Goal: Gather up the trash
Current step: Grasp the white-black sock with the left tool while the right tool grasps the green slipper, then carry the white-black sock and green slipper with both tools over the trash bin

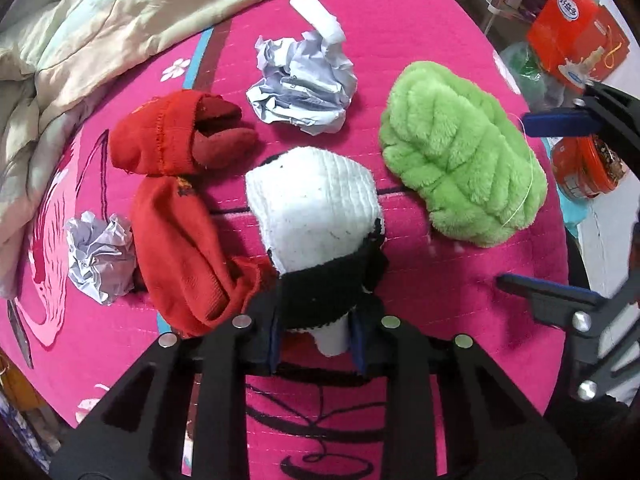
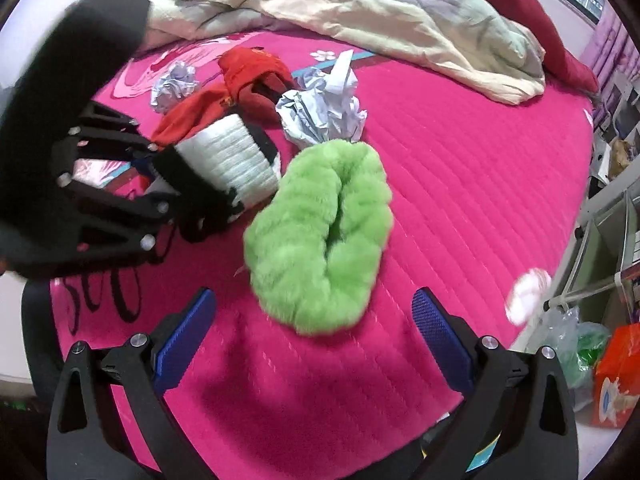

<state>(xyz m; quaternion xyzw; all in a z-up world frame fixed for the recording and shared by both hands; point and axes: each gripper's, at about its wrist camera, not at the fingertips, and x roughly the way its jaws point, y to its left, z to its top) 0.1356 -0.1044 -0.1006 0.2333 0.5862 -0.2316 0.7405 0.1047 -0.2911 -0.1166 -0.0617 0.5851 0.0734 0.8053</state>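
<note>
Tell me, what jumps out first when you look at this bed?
The fluffy green slipper pops out first, lying on the bright pink bedspread just ahead of the open right claw. Next to it, the left claw is shut on a black-and-white sock. Behind them sit red socks and two crumpled paper balls, a big one and a small one.

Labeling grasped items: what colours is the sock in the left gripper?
White ribbed body with a black band: the sock, clamped in the left gripper. Clearest in the left wrist view.
</note>
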